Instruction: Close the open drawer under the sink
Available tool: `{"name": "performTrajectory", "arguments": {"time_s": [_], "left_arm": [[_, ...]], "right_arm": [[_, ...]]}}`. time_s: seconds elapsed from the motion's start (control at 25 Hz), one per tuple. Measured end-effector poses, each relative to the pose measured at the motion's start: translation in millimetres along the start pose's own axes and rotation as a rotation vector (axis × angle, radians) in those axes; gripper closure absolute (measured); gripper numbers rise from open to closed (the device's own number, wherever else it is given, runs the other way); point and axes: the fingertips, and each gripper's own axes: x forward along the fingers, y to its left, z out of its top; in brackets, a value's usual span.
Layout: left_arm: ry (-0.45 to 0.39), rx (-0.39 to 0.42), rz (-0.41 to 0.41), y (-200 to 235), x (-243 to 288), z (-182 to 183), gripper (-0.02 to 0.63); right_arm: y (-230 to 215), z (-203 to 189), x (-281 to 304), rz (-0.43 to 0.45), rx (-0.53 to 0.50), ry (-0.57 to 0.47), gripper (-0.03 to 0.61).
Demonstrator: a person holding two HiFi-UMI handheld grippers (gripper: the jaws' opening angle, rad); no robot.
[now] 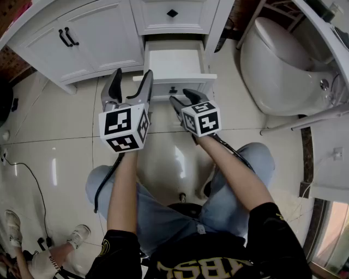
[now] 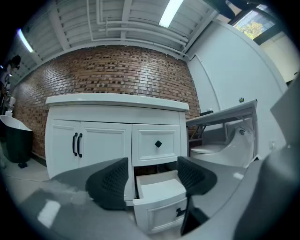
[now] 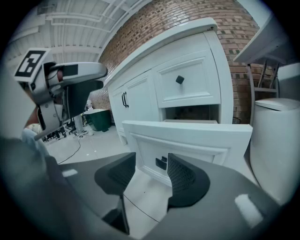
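Lower drawer point(image 1: 174, 64) under the sink was pulled well out of the white vanity point(image 1: 98, 32). Its front panel stuck out over the tiled floor point(image 1: 65, 147), and the drawer above point(image 1: 172, 13) was shut. The inside of the open drawer looked empty.

The person sat facing the vanity with both grippers held low, at the height of the drawer front. Judged as lining up for a push, not a grab.

Right gripper point(image 1: 184, 99) was the closer one. Its fingers point(image 3: 182, 176) were moderately apart and held nothing. In the right gripper view the drawer front point(image 3: 187, 138) filled the space just ahead, with the small dark knob point(image 3: 161, 162) framed in the gap between the fingers. It was near but looked short of contact; actual touch could not be confirmed.

Left gripper point(image 1: 131, 82) sat beside it, off the drawer's left corner. Its fingers point(image 2: 110, 183) were wide apart and empty. In the left gripper view the drawer point(image 2: 159, 199) showed between the fingers but further off, clearly apart from them.

The toilet point(image 1: 278, 54) stood to the right, clear of the drawer's path.

Task judged not started: drawer fully open. The next move likely needs a straight push on the front panel, square on so it doesn't rack sideways.
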Motion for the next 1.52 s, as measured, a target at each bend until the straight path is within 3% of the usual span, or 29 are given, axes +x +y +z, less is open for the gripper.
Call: {"name": "performTrajectory", "arguments": {"time_s": [0.32,0.4,0.44,0.6,0.88,1.16,1.32,1.52], "left_arm": [[0.040,0.009,0.008,9,25,-16,0.291],[0.054,0.026,0.012,11,30,-20,0.292],[0.061,0.025,0.013,12,32,-23,0.291],[0.079,-0.020,0.015,24,43,-31,0.298],[0.112,0.012,0.037,48,57,-49,0.299],[0.146,0.019,0.051,72,75,-67,0.299],[0.156,0.016,0.030,69,83,-71,0.299],[0.178,0.009,0.002,58,90,-83,0.299]], "right_arm": [[-34,-13,37,-0.031,0.003,0.072,0.402],[-32,-13,46,-0.020,-0.016,0.083,0.428],[-31,-13,50,-0.014,-0.022,0.089,0.479],[-34,-3,63,-0.043,-0.063,0.100,0.494],[-70,24,100,-0.080,0.011,0.049,0.492],[-105,52,134,-0.110,0.007,-0.037,0.497],[-115,65,148,-0.095,0.079,-0.076,0.495],[-132,76,164,-0.139,0.100,-0.109,0.494]]}}
